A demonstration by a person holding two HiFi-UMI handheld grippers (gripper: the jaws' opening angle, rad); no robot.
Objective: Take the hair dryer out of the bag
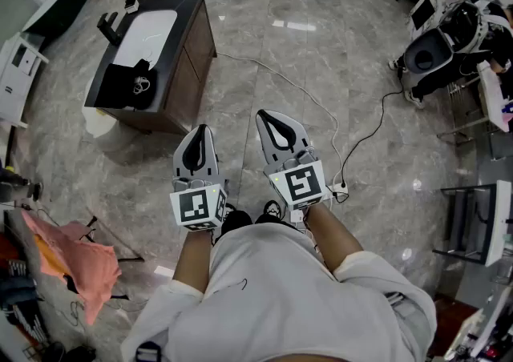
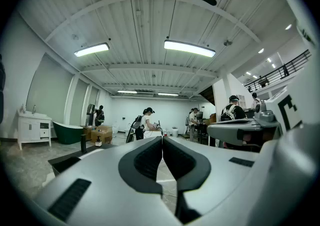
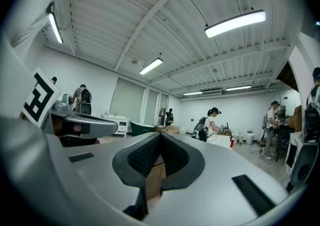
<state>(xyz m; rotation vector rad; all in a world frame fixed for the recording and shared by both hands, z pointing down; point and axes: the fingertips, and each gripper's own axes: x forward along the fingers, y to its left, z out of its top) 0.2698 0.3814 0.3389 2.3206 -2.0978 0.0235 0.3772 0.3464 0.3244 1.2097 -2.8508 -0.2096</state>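
We hold both grippers level above the grey marble floor (image 1: pixel 321 72), side by side and just apart. The left gripper (image 1: pixel 199 130) has its dark padded jaws pressed together on nothing, and the right gripper (image 1: pixel 270 116) is likewise closed and empty. The soft black bag (image 1: pixel 128 84) lies on the near end of the dark wooden bench (image 1: pixel 196 52), well apart from both. We cannot make out the hair dryer itself.

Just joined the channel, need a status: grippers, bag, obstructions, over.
Left gripper and right gripper shut, empty. Black bag on the cabinet ahead, untouched; hair dryer not made out. Power strip on the floor at right.
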